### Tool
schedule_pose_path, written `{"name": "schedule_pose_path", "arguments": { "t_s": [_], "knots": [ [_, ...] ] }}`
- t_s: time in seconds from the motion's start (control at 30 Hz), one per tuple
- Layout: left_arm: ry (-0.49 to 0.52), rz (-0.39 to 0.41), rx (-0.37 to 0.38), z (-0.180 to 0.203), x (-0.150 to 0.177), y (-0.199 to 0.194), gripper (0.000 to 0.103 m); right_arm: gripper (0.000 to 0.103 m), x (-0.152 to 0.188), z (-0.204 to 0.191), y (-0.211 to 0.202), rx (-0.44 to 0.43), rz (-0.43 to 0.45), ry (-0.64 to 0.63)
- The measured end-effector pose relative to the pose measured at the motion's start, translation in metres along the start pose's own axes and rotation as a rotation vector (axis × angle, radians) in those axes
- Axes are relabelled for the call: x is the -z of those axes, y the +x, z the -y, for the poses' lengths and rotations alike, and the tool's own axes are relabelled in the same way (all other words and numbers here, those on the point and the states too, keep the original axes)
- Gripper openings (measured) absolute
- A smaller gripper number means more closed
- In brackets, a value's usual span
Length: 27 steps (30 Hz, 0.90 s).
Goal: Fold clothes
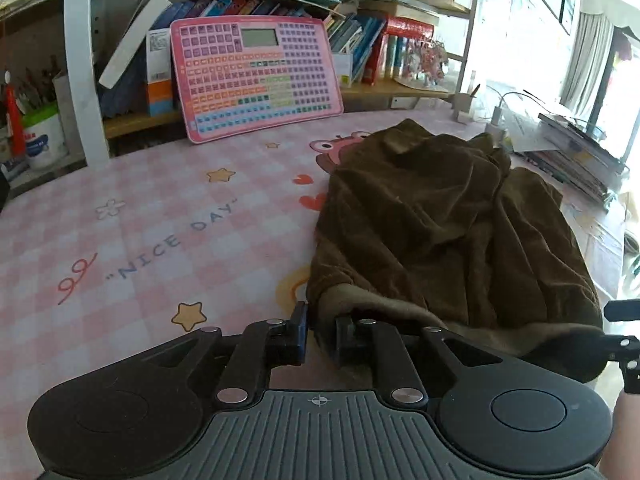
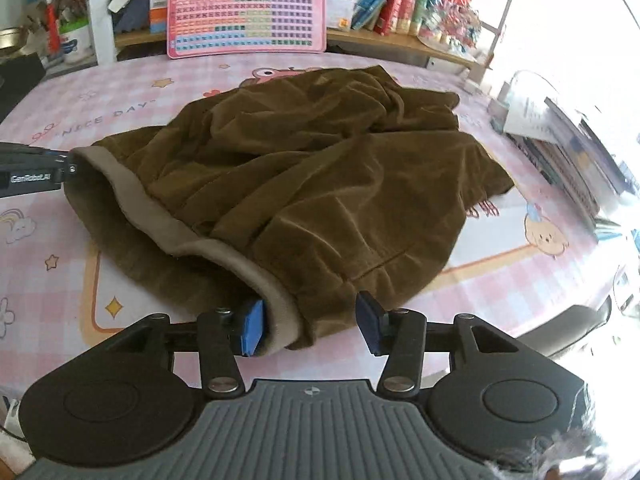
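Note:
A brown velvety garment (image 1: 440,220) (image 2: 320,180) lies crumpled on the pink checked tablecloth (image 1: 140,220), its lighter tan waistband (image 2: 224,256) turned toward me. My left gripper (image 1: 322,334) is shut on the left end of that band, holding it a little off the table. The right wrist view shows the left gripper (image 2: 66,168) at the band's raised left corner. My right gripper (image 2: 311,328) is open, and the band's right end lies between its blue pads (image 2: 253,326), nearer the left one. Part of the right gripper (image 1: 624,340) shows at the edge of the left wrist view.
A pink toy keyboard (image 1: 256,76) leans against a shelf of books (image 1: 360,40) at the back. A white post (image 1: 80,60) and a tub of pens (image 1: 42,140) stand at the back left. Stacked books and papers (image 2: 568,152) sit on the table's right edge.

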<state>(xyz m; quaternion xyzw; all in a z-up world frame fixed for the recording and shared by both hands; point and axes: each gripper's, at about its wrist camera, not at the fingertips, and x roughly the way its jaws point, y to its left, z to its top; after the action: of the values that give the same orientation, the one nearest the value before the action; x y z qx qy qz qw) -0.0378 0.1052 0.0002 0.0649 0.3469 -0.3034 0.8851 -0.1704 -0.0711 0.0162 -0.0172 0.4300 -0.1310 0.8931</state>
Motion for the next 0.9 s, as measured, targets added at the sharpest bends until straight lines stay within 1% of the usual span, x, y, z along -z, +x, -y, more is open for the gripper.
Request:
{"name": "schedule_pose_path", "arguments": {
  "t_s": [0.07,0.13,0.23,0.27,0.33,0.37,0.47,0.53,0.63,0.67,0.7,0.73,0.8,0.87,0.9],
  "knots": [
    [0.001,0.000,-0.003,0.001,0.001,0.002,0.016,0.043,0.000,-0.005,0.000,0.010,0.012,-0.020],
    [0.013,-0.010,-0.014,0.001,0.002,0.004,0.017,0.039,-0.001,-0.011,-0.001,0.020,0.024,-0.041],
    [0.006,-0.012,-0.017,-0.001,0.000,0.003,0.017,0.038,-0.001,-0.015,-0.009,0.027,0.064,-0.078],
    [0.002,-0.011,-0.015,-0.001,0.000,0.003,0.018,0.036,-0.001,-0.016,-0.011,0.025,0.076,-0.087],
    [0.002,-0.008,-0.018,0.000,0.000,0.003,0.018,0.017,-0.002,-0.017,-0.008,-0.010,0.059,-0.102],
    [0.002,-0.007,-0.019,0.000,0.000,0.003,0.018,0.013,-0.002,-0.018,-0.006,-0.031,0.040,-0.103],
    [0.001,-0.006,-0.020,0.002,0.001,0.002,0.018,0.013,-0.001,-0.019,0.003,-0.027,-0.015,-0.111],
    [-0.009,-0.015,-0.023,0.001,0.002,0.002,0.018,0.013,0.000,-0.020,0.011,-0.009,-0.053,-0.116],
    [-0.033,-0.030,-0.032,0.000,0.004,0.004,0.018,0.013,0.003,-0.023,0.016,0.005,-0.069,-0.129],
    [-0.055,-0.037,-0.026,-0.002,0.004,0.005,0.017,0.013,0.004,-0.024,0.017,0.007,-0.070,-0.136],
    [-0.078,-0.045,-0.019,-0.005,0.003,0.006,0.014,0.013,0.005,-0.024,0.018,0.005,-0.073,-0.140],
    [-0.108,-0.051,-0.009,-0.008,0.003,0.009,0.009,0.013,0.005,-0.023,0.019,-0.007,-0.078,-0.140],
    [-0.169,-0.063,0.011,-0.015,0.001,0.013,0.005,0.008,0.003,-0.020,0.020,-0.041,-0.088,-0.135],
    [-0.217,-0.047,0.024,-0.022,-0.005,0.012,0.004,0.006,-0.005,-0.011,0.015,-0.128,-0.106,-0.088],
    [-0.230,-0.009,0.016,-0.025,-0.011,0.005,0.004,0.006,-0.011,-0.006,0.012,-0.179,-0.116,-0.059]
  ]
}}
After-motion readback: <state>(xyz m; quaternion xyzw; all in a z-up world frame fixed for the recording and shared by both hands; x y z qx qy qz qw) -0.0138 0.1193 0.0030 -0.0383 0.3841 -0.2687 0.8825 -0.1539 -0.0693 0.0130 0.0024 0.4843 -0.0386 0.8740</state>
